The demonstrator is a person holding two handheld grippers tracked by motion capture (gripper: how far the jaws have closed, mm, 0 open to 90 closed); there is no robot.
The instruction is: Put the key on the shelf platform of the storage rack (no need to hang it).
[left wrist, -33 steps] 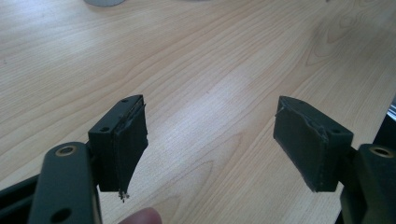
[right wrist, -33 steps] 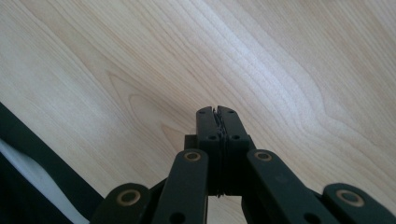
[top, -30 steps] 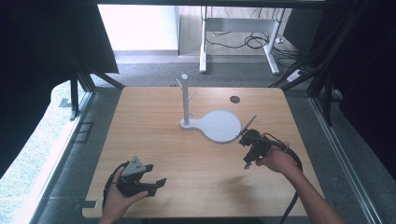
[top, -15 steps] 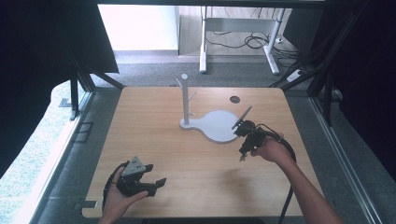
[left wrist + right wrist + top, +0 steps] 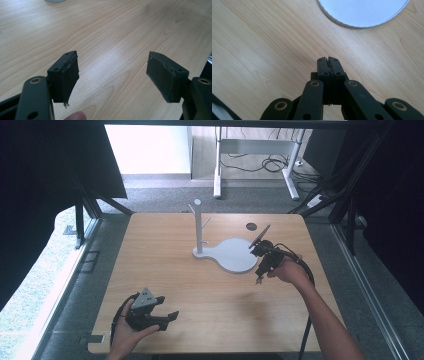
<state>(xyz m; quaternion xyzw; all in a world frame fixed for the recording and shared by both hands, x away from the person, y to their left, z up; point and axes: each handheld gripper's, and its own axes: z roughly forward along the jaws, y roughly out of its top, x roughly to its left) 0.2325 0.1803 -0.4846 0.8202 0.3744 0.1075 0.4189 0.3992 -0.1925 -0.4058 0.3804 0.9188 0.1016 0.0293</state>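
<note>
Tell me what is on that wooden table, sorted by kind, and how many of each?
White stand with an upright peg post and a round base: 1
Hand-held gripper: 2, the left hand-held gripper with jaws apart, the right hand-held gripper with jaws pressed together beside the base
Dark round hole in the table top: 1
Total: 4

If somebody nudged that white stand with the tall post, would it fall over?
Probably not easily: the white stand has a broad flat base lying on the table. Its thin post looks light, so it would likely slide. A push high up might tilt it.
</note>
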